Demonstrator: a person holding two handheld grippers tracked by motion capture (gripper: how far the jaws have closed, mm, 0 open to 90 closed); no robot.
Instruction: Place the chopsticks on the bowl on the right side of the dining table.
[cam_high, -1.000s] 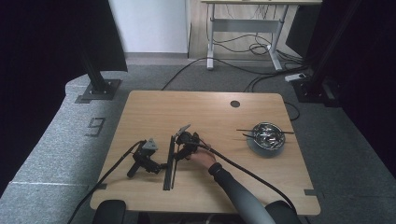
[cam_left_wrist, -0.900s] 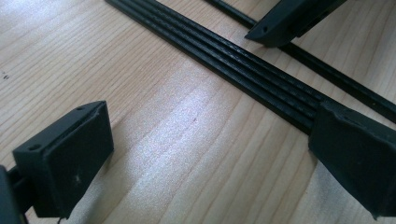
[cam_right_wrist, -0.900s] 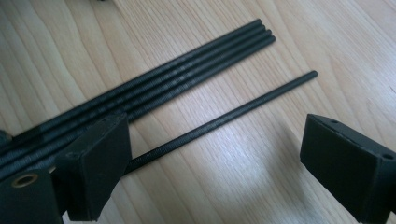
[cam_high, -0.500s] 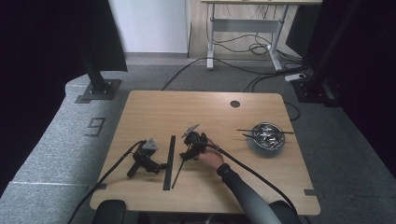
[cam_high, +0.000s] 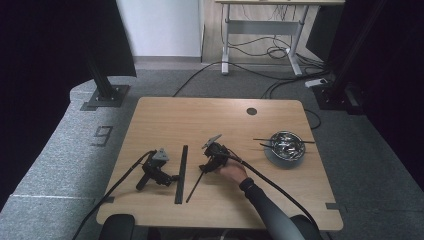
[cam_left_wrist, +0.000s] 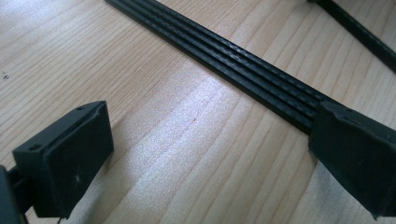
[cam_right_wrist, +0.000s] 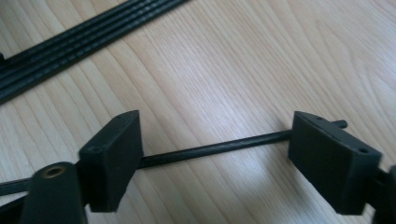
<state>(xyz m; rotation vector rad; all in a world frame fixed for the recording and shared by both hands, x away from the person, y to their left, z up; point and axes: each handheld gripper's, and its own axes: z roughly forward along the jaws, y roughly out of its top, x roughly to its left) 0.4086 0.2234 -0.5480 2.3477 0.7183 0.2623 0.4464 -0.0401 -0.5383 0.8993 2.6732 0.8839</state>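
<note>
My right gripper (cam_high: 207, 164) (cam_right_wrist: 215, 121) is held by a hand (cam_high: 233, 173) near the table's middle, jaws open and low over the wood. A thin black rod (cam_high: 196, 186) (cam_right_wrist: 210, 147) lies flat on the table, crossing beneath the gap between those jaws. My left gripper (cam_high: 169, 177) (cam_left_wrist: 210, 112) lies on the table with no hand on it, jaws open. A black ribbed strip (cam_high: 180, 172) (cam_left_wrist: 243, 65) (cam_right_wrist: 70, 46) lies just beyond its jaws, and its right jaw overlaps the strip's end in the left gripper view.
A metal bowl (cam_high: 286, 146) of utensils stands at the right with a black stick (cam_high: 265, 140) across its rim. A round cable hole (cam_high: 251, 111) is in the wooden table (cam_high: 165, 120) near the far edge. Cables trail from both grippers off the front edge.
My right gripper has moved right and slightly toward the front, away from the ribbed strip. The thin rod now lies slanted, apart from the strip. The left gripper has not moved.
</note>
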